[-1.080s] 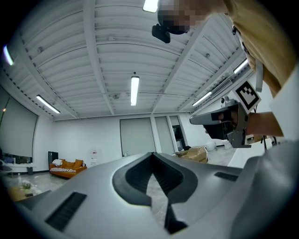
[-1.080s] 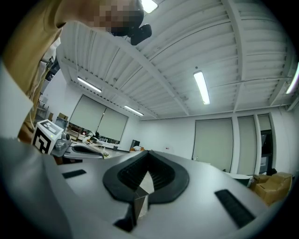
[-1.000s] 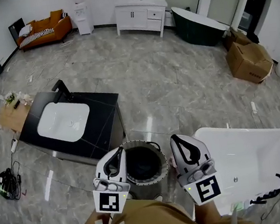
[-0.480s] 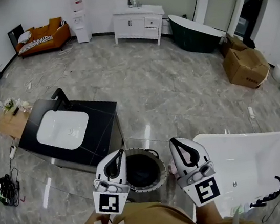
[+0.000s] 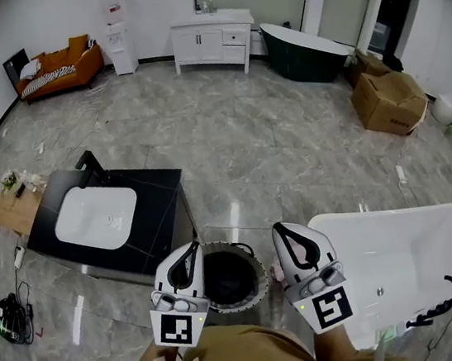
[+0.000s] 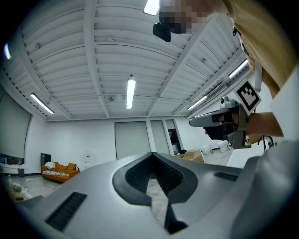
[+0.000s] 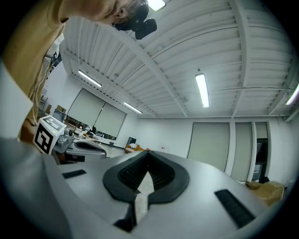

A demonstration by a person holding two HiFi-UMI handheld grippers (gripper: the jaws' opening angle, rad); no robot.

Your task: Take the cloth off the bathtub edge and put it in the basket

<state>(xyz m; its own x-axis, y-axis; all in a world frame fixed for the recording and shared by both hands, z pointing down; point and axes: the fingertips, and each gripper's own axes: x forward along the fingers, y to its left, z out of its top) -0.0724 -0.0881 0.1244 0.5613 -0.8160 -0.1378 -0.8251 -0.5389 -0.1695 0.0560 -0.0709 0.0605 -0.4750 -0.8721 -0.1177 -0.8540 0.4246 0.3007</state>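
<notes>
Both jaws together, nothing in them: left gripper (image 5: pixel 192 249), right gripper (image 5: pixel 283 231). Round dark basket (image 5: pixel 243 304) sits below, between them. Cloth is probably the small pale patch (image 5: pixel 384 333) on the white bathtub (image 5: pixel 381 216) rim, right of and behind the right jaws. Expect it light and limp; pinch a raised fold.

L gripper (image 6: pixel 152 155) jaws closed tip to tip, nothing btwn, ribbed white ceiling (image 6: pixel 93 56) w/ strip light (image 6: pixel 130 93) overhead, orange sofa (image 6: pixel 58 169) far left, cardboard box (image 6: pixel 191 155) far, right of centre, R gripper (image 6: pixel 210 122) w/ marker cube (image 6: pixel 248 94) at right, tan sleeve (image 6: pixel 261 37) top right
</notes>
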